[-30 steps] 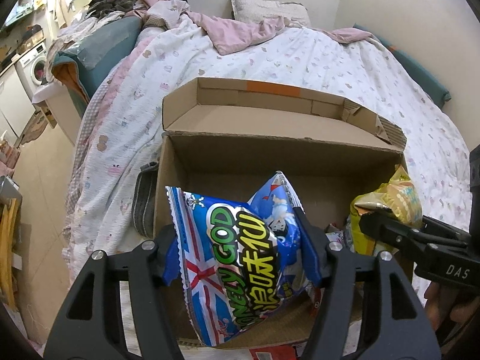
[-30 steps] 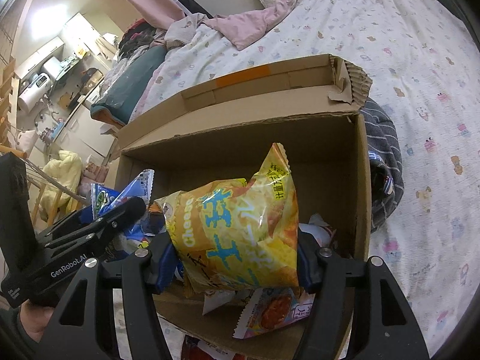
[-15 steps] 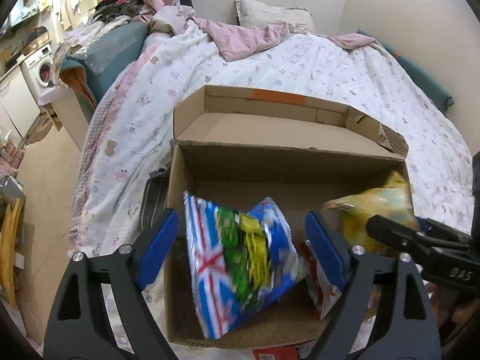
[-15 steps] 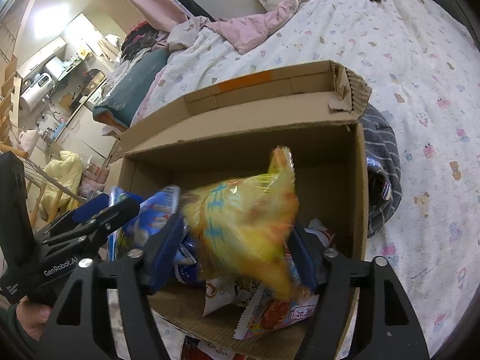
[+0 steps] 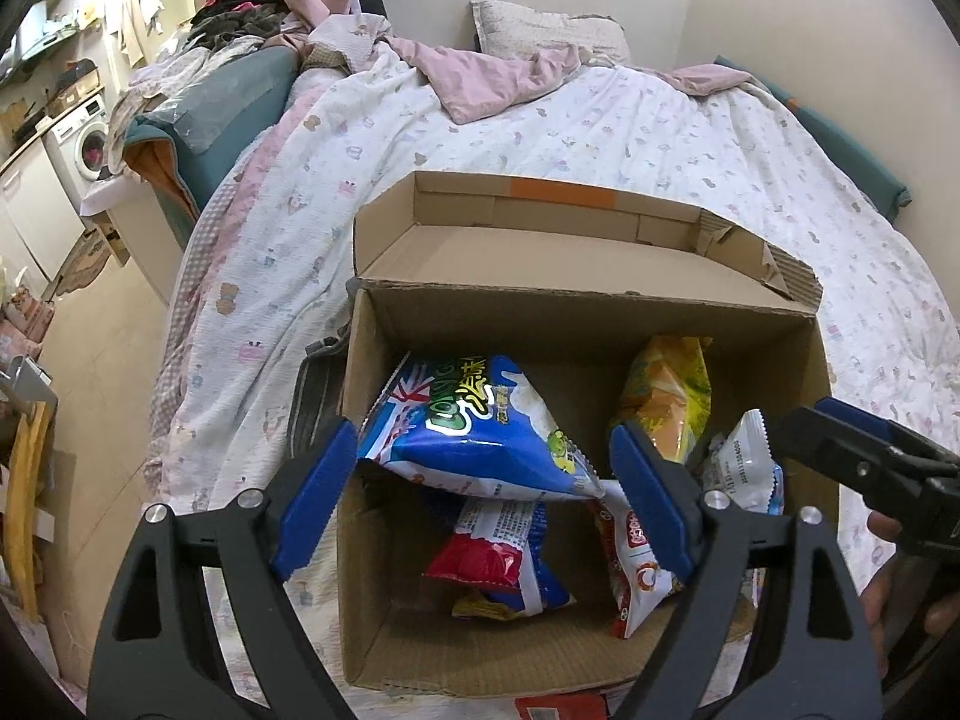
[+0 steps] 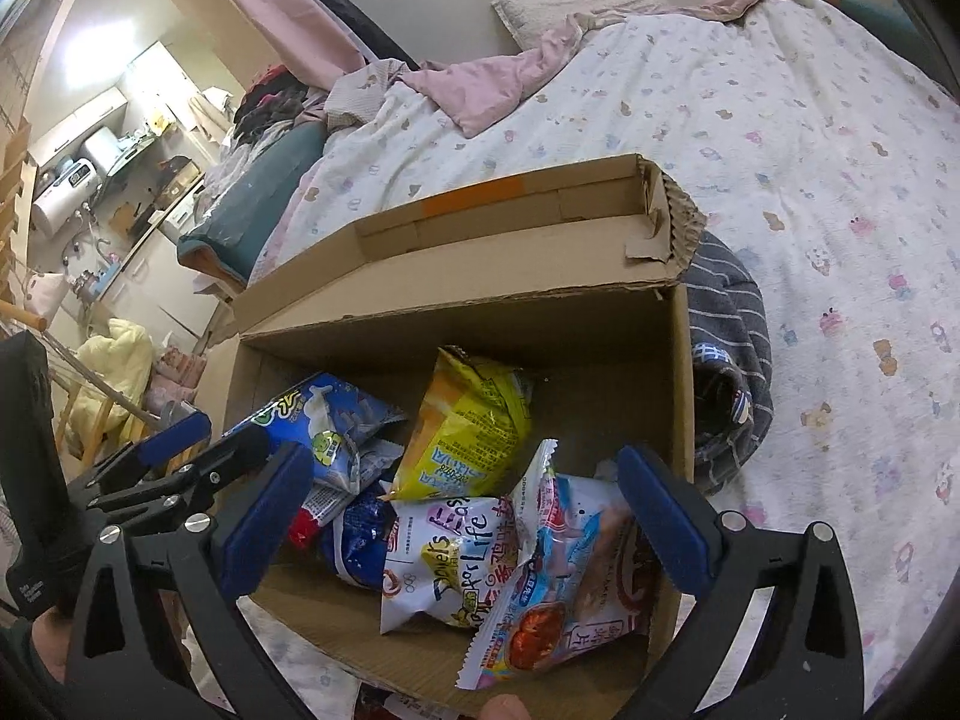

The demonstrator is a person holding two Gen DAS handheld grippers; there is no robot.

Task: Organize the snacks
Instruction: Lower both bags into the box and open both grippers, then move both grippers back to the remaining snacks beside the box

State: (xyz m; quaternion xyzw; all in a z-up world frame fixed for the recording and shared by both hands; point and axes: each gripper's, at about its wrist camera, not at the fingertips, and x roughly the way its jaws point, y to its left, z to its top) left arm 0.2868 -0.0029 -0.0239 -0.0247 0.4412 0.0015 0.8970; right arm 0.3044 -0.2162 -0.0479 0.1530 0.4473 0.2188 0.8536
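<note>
An open cardboard box [image 5: 588, 312] [image 6: 456, 312] stands on the bed. Inside, a blue snack bag [image 5: 480, 420] [image 6: 324, 414] lies on the left and a yellow cheese snack bag [image 5: 666, 390] [image 6: 474, 420] leans against the back wall. Both rest on other packets, among them a white one [image 6: 444, 552] and a red-and-blue one [image 5: 498, 558]. My left gripper [image 5: 480, 462] hangs open over the box's front left, its pads clear of the blue bag. My right gripper [image 6: 465, 468] is over the front right; its jaws are opening and its pads press on nothing.
The box sits on a white patterned quilt [image 5: 600, 120]. A grey striped cloth [image 6: 726, 348] is bunched against the box's right side. A red packet [image 5: 558, 708] lies at the box's near edge. Left of the bed are floor and a washing machine [image 5: 84, 138].
Both grippers opened. The blue bag left the left gripper and the yellow bag left the right one; both dropped into the box.
</note>
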